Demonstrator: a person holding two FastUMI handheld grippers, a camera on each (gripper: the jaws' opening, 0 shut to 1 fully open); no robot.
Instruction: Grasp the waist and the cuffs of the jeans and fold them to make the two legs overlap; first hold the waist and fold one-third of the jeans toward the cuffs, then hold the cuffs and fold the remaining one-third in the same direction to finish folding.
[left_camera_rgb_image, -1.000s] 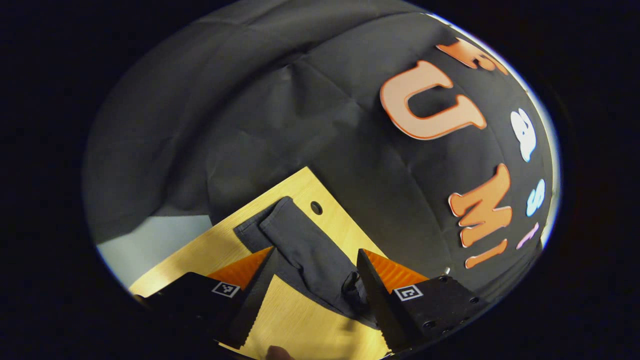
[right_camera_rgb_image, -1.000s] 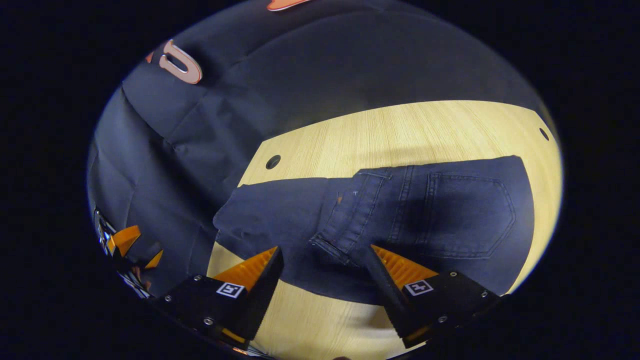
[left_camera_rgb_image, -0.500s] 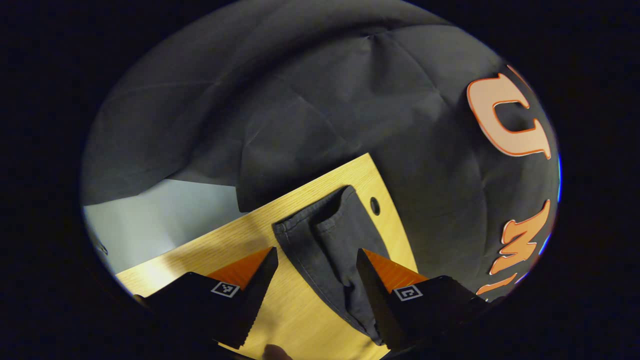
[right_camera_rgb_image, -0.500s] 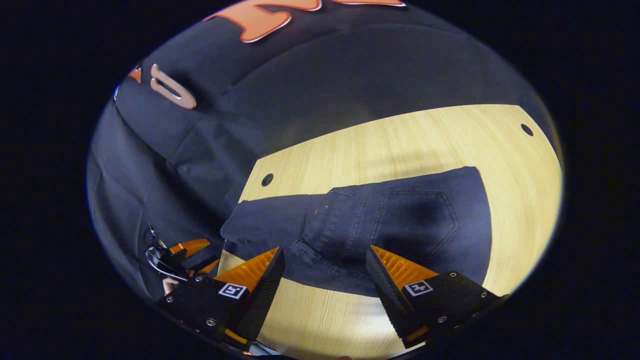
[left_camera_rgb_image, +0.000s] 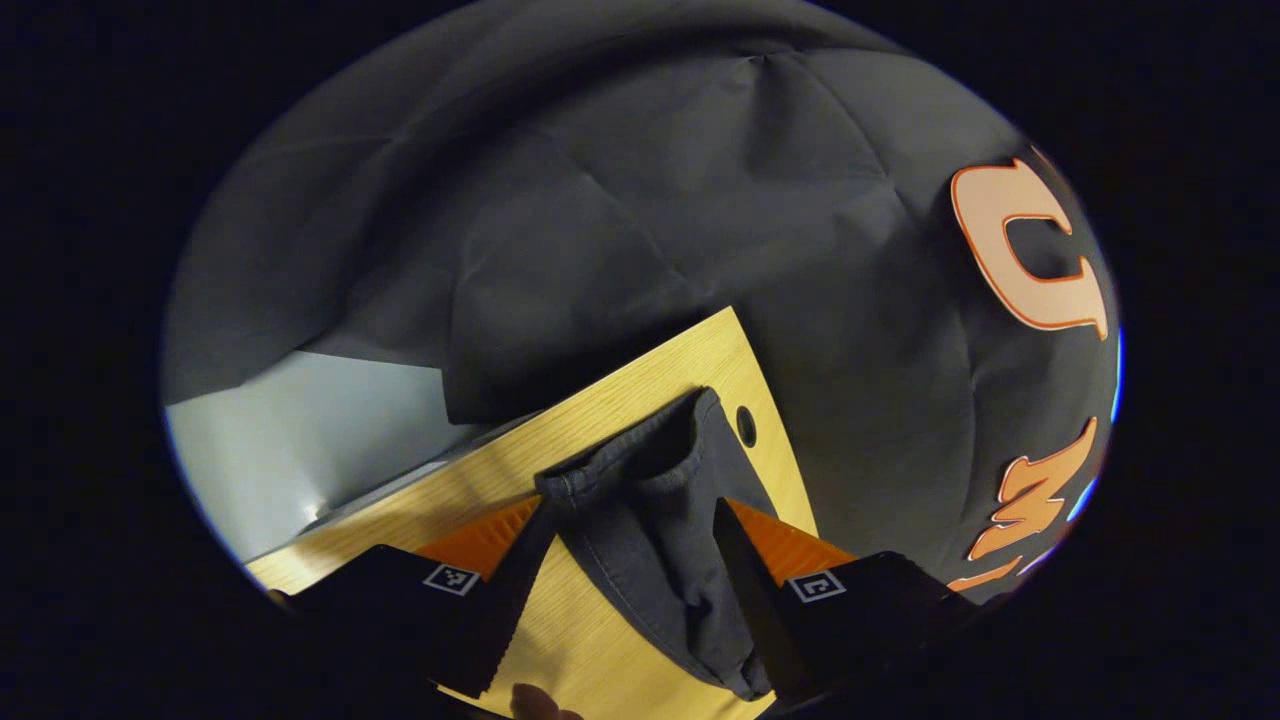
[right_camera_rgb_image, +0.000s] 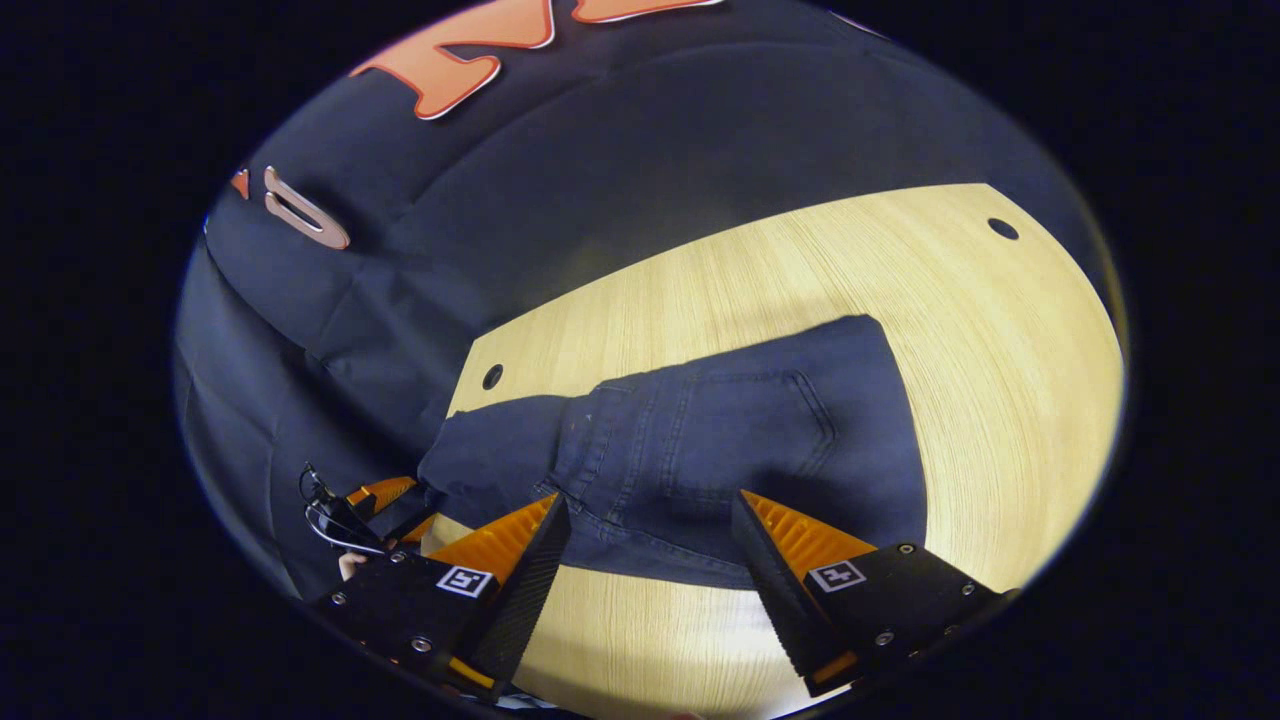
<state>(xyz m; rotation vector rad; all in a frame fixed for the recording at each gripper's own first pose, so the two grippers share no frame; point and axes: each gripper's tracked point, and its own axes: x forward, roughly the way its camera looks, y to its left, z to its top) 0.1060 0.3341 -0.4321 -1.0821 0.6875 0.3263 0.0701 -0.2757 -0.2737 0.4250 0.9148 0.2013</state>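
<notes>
Jeans (right_camera_rgb_image: 700, 460) lengthwise across table (right_camera_rgb_image: 1000, 340); cuffs (left_camera_rgb_image: 640, 470) seemingly leftward

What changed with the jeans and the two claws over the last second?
The left claw closed in on the jeans' cuffs, now between its open fingers. The right claw drew back from the folded waist. Both claws stayed open; the jeans stayed on the table.

Dark matt denim jeans (right_camera_rgb_image: 700, 460) with stitched seams are laid on a pale, smooth wood-grain table (right_camera_rgb_image: 1000, 340); matt, creased cloth wall (left_camera_rgb_image: 620, 200) is seen behind
</notes>
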